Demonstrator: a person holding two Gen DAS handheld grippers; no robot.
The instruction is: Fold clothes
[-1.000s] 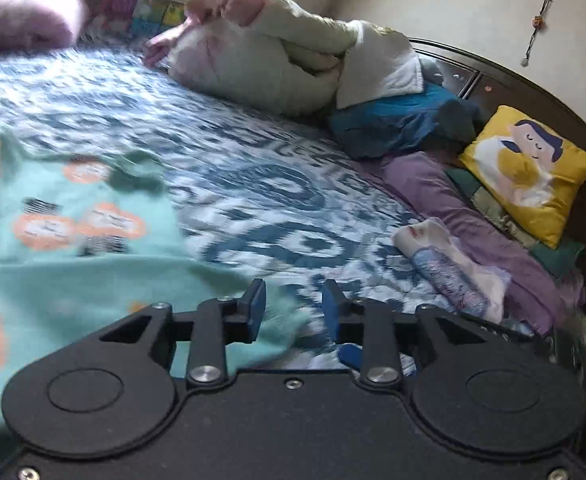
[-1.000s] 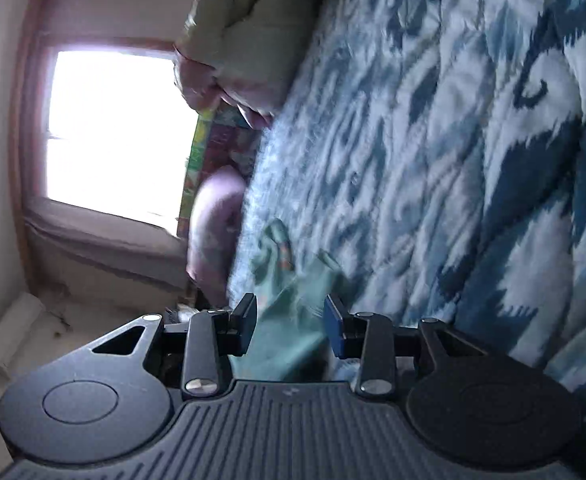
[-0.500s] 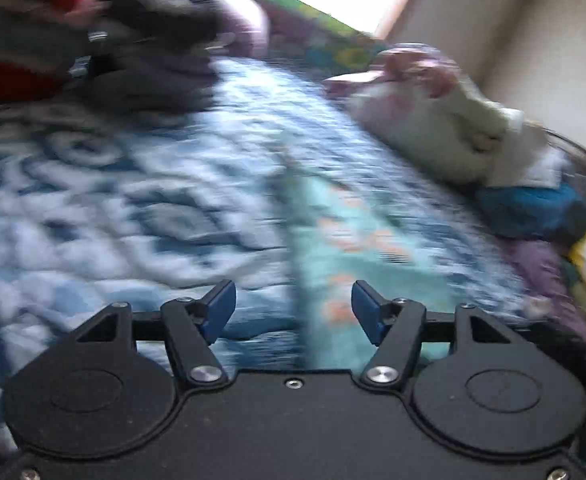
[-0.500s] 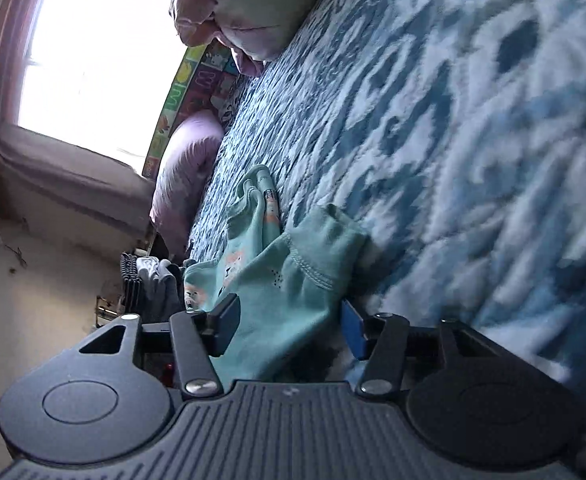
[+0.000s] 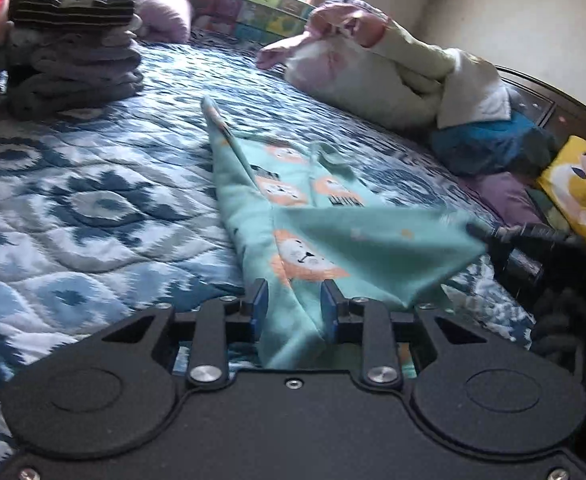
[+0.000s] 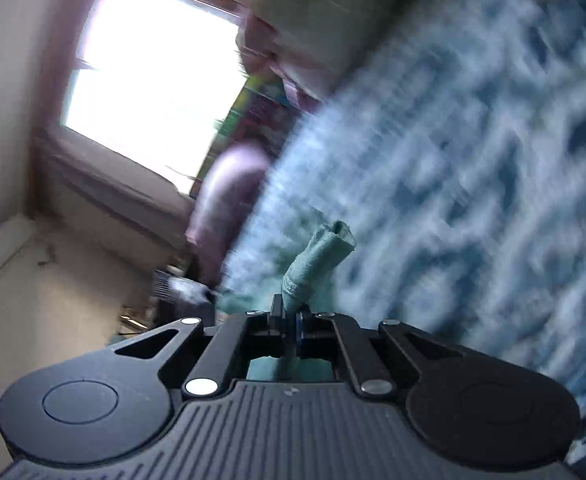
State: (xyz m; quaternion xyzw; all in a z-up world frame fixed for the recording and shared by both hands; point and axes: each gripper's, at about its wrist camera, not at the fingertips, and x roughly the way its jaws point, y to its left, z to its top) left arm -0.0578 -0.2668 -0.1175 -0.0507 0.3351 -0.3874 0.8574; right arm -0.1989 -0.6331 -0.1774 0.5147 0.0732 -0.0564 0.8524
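Observation:
A teal garment with orange lion prints [image 5: 305,216] lies stretched across the blue patterned quilt [image 5: 93,208]. My left gripper [image 5: 293,308] is open, with a fold of the garment lying between its blue pads, which stand apart from the cloth. My right gripper [image 6: 289,316] is shut on a teal cuff of the garment [image 6: 317,252], which sticks out past its fingers. It also shows in the left wrist view [image 5: 513,240], holding the garment's right corner lifted off the quilt.
A stack of folded grey and striped clothes [image 5: 77,48] stands at the far left. A heap of pale bedding [image 5: 385,68], a blue bundle [image 5: 489,144] and a yellow cushion [image 5: 581,192] lie along the headboard. A window [image 6: 153,76] is behind the bed.
My right gripper has closed on the teal cuff and lifted it. My left gripper has swung over to the garment and narrowed around a fold of it.

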